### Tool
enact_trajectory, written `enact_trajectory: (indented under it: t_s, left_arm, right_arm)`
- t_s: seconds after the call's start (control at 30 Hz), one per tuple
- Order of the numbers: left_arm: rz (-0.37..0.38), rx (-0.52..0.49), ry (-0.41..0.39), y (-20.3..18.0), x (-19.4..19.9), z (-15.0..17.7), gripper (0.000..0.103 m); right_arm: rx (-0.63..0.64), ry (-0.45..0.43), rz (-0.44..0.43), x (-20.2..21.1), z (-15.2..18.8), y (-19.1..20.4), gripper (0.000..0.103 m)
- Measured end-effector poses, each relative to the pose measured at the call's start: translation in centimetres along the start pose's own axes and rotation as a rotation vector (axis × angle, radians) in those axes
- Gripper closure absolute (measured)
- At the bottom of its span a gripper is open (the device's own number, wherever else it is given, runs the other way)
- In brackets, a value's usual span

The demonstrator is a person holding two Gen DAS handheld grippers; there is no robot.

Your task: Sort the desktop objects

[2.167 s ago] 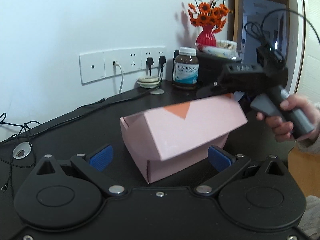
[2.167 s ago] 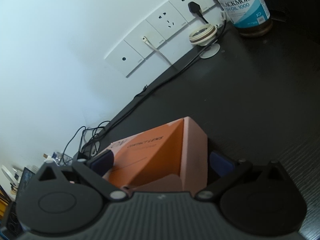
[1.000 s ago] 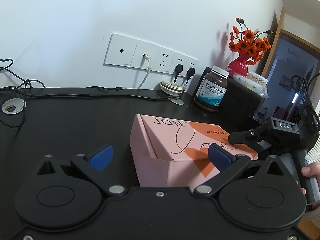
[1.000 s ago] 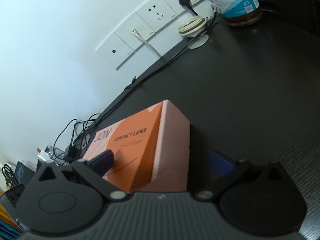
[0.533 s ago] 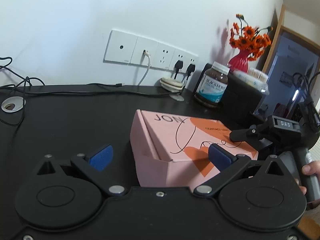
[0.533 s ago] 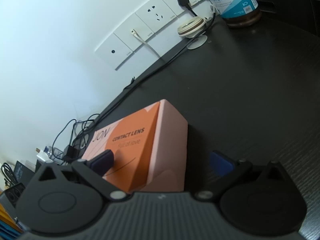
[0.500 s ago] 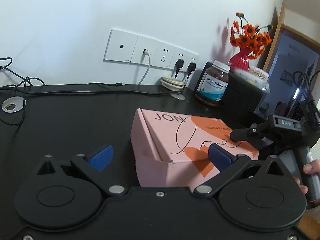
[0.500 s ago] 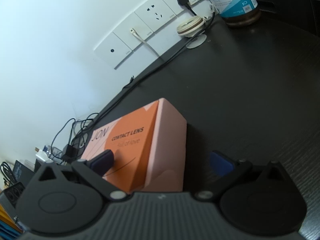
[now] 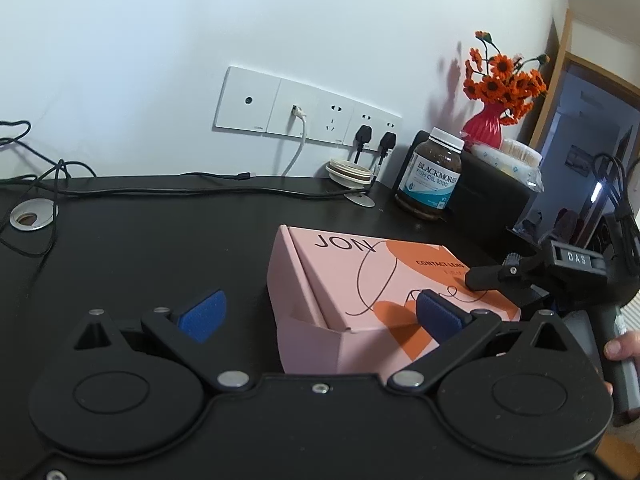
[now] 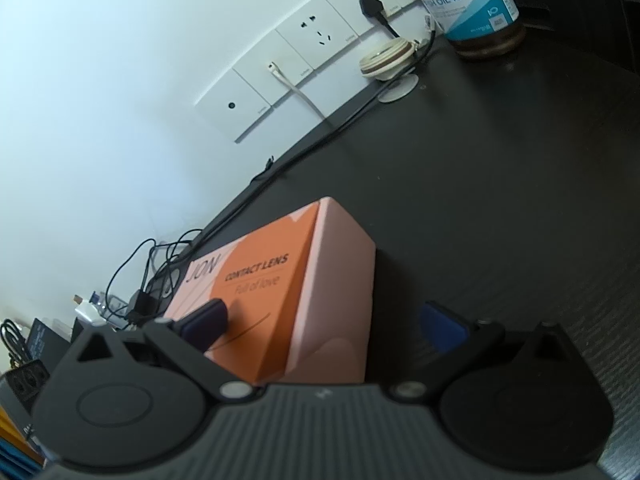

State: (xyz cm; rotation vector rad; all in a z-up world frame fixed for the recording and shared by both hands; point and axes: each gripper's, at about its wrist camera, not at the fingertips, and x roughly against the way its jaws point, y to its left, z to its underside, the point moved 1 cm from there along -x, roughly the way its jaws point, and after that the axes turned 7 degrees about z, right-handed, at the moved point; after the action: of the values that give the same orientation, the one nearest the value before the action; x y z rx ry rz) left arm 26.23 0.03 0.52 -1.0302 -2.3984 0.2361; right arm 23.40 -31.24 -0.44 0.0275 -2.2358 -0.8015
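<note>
A pink and orange carton (image 9: 360,292) marked "JON contact lens" lies flat on the black desk (image 9: 140,248). My left gripper (image 9: 320,312) is open at its near end, with the right fingertip (image 9: 436,314) in front of the carton's top face and the left one off to the side. From the right, my right gripper (image 9: 500,276) reaches over the carton's far end. In the right wrist view the right gripper (image 10: 324,324) is open: one fingertip (image 10: 208,322) lies over the carton (image 10: 288,292), and a dark gap separates the other from its side.
A brown Blackmores bottle (image 9: 430,178) stands at the back right beside a black box (image 9: 492,196) and a red vase of orange flowers (image 9: 486,124). Cables (image 9: 160,190) run along the wall under the sockets. A person's hand (image 9: 620,348) holds the right gripper's handle.
About two seconds ago the carton was tilted up in the air at the right gripper. It now lies flat on the desk. Over the last second almost nothing has moved.
</note>
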Motion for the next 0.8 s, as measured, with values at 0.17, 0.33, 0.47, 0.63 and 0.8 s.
enact_trajectory:
  t_s: [0.17, 0.33, 0.47, 0.63, 0.8]
  left_arm:
    - [-0.019, -0.003, 0.001, 0.07, -0.13, 0.0, 0.0]
    - [-0.03, -0.011, 0.008, 0.09, -0.3, 0.08, 0.0]
    - [-0.039, -0.028, 0.01, -0.02, -0.35, 0.21, 0.0]
    - [-0.051, -0.053, 0.008, -0.32, -0.36, 0.32, 0.0]
    - [-0.059, -0.066, 0.005, -0.55, -0.33, 0.37, 0.0]
  right_arm:
    - [0.023, -0.017, 0.002, 0.08, 0.07, 0.13, 0.001]
    - [0.037, -0.026, -0.002, 0.0, 0.13, 0.06, 0.001]
    - [0.04, -0.026, -0.001, -0.06, 0.15, 0.03, 0.001]
    - [0.044, -0.029, 0.004, -0.05, 0.22, 0.13, 0.001]
    - [0.05, -0.037, 0.009, 0.02, 0.29, 0.21, 0.001]
